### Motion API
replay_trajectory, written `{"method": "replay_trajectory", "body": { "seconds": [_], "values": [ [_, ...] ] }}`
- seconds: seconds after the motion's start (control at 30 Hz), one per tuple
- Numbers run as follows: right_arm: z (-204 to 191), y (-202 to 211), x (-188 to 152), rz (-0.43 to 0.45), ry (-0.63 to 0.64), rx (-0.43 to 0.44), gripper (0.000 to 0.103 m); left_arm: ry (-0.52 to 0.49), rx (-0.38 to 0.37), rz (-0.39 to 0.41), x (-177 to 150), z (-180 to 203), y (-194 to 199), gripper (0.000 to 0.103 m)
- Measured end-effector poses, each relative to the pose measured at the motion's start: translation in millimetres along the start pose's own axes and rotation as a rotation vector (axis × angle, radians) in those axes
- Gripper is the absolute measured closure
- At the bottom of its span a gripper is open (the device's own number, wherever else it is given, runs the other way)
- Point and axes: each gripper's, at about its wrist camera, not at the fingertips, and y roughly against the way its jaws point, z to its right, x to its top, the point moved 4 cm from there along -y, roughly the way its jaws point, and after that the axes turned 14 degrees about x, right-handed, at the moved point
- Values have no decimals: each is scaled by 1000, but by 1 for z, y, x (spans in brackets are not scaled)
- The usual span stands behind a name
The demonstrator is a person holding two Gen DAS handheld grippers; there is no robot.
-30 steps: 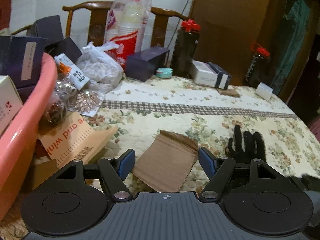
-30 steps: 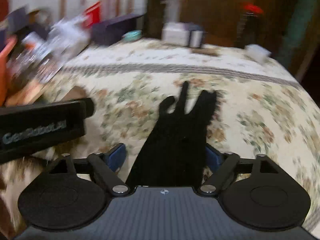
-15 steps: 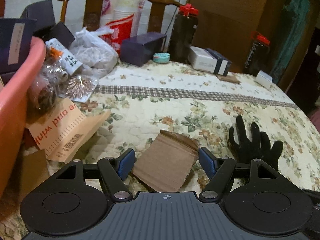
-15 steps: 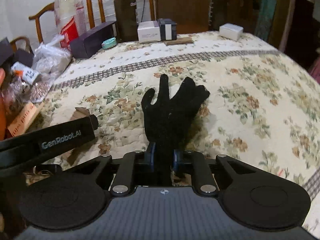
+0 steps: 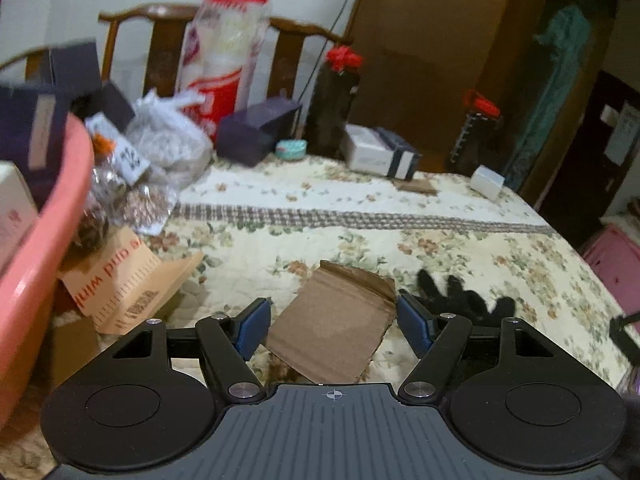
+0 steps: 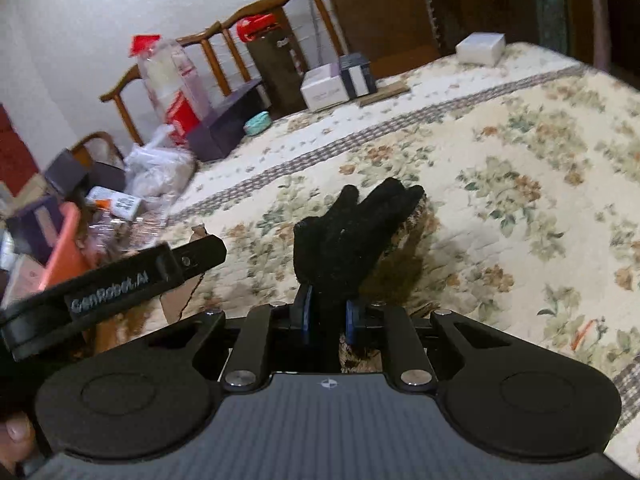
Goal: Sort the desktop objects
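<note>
1. Floral quilted cloth [image 6: 500, 184] covered the worktop, with boxes and bags crowded at ten o'clock near the pink basin [image 5: 44, 240].
2. My right gripper [image 6: 326, 314] had clamped its jaws on the cuff of the black glove [image 6: 352, 232]; a second before they stood wide apart.
3. I judged the glove was now lifting off the cloth, ready for sorting.
4. My left gripper [image 5: 332, 322] kept its jaws released around the cardboard piece [image 5: 332, 328], not pinching it.
</note>
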Motion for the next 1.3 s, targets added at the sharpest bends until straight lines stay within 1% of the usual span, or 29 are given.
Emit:
{"method": "replay_trajectory", "body": {
  "seconds": [0.13,0.23,0.33,0.37,0.47,0.57,0.73,0.83,1.0,1.03,1.17,1.23,1.3],
  "values": [
    [-7,14,0,6,-5,101,85,-41,39,85,-3,0,34,32],
    [-25,30,0,26,27,172,85,-43,101,153,-2,-9,62,32],
    [-45,45,-3,29,56,259,85,-42,145,199,-2,-20,88,32],
    [-52,49,-3,36,68,275,85,-42,159,216,-1,-24,98,32],
    [-79,61,-4,54,125,311,85,-38,201,263,5,-40,126,32],
    [-110,70,0,51,183,360,85,-33,242,299,16,-61,152,32],
    [-189,77,7,68,327,423,85,-4,360,361,47,-115,197,32],
    [-238,73,14,72,409,463,85,36,418,370,69,-152,214,32],
    [-302,49,29,57,458,523,85,89,502,362,101,-203,222,32],
    [-313,43,32,53,464,531,85,97,526,358,107,-213,220,32],
    [-346,14,35,26,492,538,85,129,593,331,116,-251,209,31],
    [-359,-2,35,18,514,550,84,152,606,315,118,-267,201,28],
    [-368,-18,32,5,527,532,84,170,609,280,117,-280,187,27]
  ]
}}
